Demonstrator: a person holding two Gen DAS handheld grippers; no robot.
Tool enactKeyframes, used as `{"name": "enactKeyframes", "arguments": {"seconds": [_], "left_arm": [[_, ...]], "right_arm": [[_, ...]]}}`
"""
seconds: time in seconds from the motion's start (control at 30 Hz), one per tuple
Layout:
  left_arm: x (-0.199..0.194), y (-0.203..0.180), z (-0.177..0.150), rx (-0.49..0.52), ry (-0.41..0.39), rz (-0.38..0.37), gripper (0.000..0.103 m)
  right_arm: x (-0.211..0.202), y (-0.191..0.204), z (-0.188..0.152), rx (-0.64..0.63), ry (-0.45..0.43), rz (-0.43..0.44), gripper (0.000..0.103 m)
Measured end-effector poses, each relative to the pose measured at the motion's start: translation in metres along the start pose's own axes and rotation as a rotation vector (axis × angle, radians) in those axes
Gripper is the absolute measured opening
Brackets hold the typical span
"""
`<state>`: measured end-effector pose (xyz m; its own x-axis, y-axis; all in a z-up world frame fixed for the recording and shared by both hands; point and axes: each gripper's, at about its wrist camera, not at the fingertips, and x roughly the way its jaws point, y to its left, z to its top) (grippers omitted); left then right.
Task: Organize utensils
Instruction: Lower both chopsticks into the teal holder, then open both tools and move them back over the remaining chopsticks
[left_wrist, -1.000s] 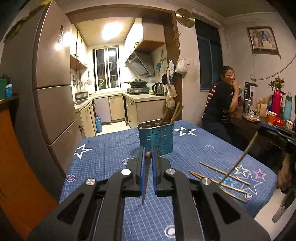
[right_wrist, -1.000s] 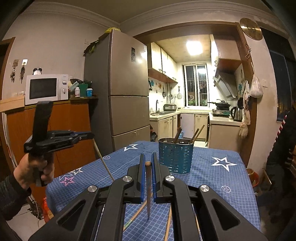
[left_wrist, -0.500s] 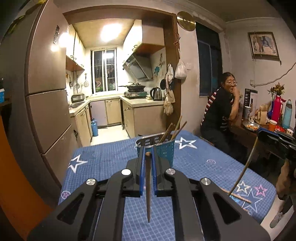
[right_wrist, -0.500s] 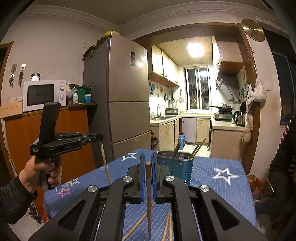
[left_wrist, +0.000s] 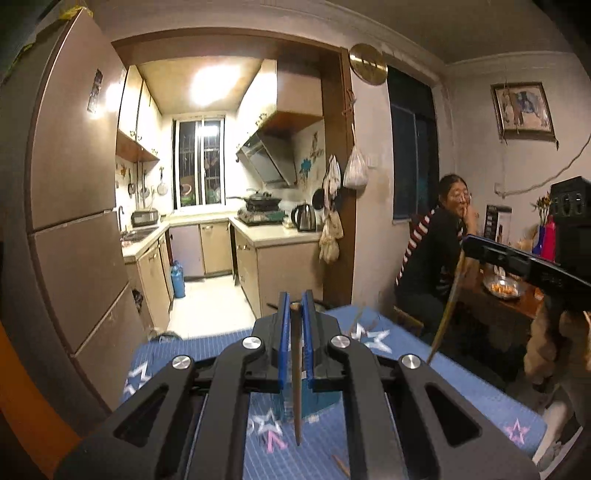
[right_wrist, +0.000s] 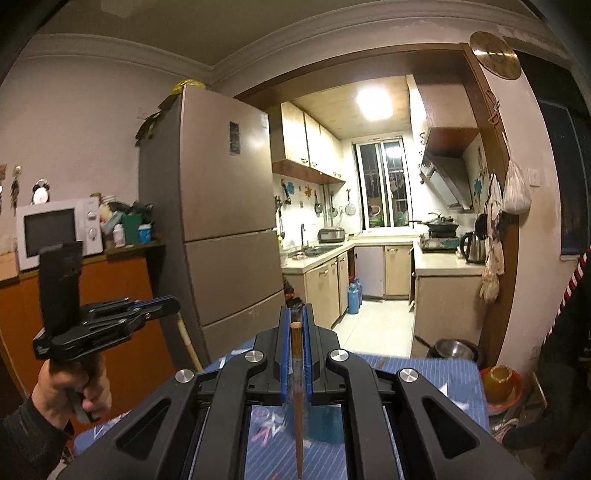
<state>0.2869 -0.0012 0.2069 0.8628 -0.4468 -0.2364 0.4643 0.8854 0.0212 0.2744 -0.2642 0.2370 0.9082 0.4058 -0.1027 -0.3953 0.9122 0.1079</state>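
chopsticks (left_wrist: 295, 373) (right_wrist: 296, 387) pinched near top, one in each claw, left gripper (left_wrist: 294, 306) and right gripper (right_wrist: 294, 321), hanging tip-down above blue holder (left_wrist: 317, 400) on table (left_wrist: 480, 391). could swing, miss holder, slip out.

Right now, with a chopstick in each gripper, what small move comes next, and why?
Probably lower one chopstick tip-first into the blue holder. Both the left gripper and right gripper are shut on a chopstick hanging downward, and the holder sits just below them.
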Motion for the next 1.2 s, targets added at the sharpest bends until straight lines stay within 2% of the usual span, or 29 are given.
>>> {"name": "enactKeyframes", "arguments": {"seconds": [0.3, 0.47, 0.63, 0.8, 1.03, 1.2], "left_arm": [[0.047, 0.01, 0.043, -0.004, -0.05, 0.006, 0.005], [0.074, 0.019, 0.046, -0.025, -0.056, 0.0, 0.005], [0.103, 0.019, 0.029, -0.022, -0.016, -0.004, 0.005], [0.131, 0.024, 0.004, -0.036, 0.041, -0.007, 0.005], [0.156, 0.028, -0.034, -0.03, 0.131, -0.02, 0.005], [0.166, 0.026, -0.046, -0.02, 0.167, -0.015, 0.007]], "right_arm": [[0.071, -0.026, 0.065, -0.024, -0.056, -0.068, 0.008], [0.108, -0.044, 0.071, -0.001, -0.046, -0.099, 0.008], [0.14, -0.053, 0.046, 0.03, 0.007, -0.098, 0.008], [0.169, -0.056, 0.004, 0.031, 0.092, -0.092, 0.008], [0.184, -0.057, -0.031, 0.042, 0.159, -0.08, 0.008], [0.188, -0.059, -0.05, 0.048, 0.198, -0.067, 0.008]]}}
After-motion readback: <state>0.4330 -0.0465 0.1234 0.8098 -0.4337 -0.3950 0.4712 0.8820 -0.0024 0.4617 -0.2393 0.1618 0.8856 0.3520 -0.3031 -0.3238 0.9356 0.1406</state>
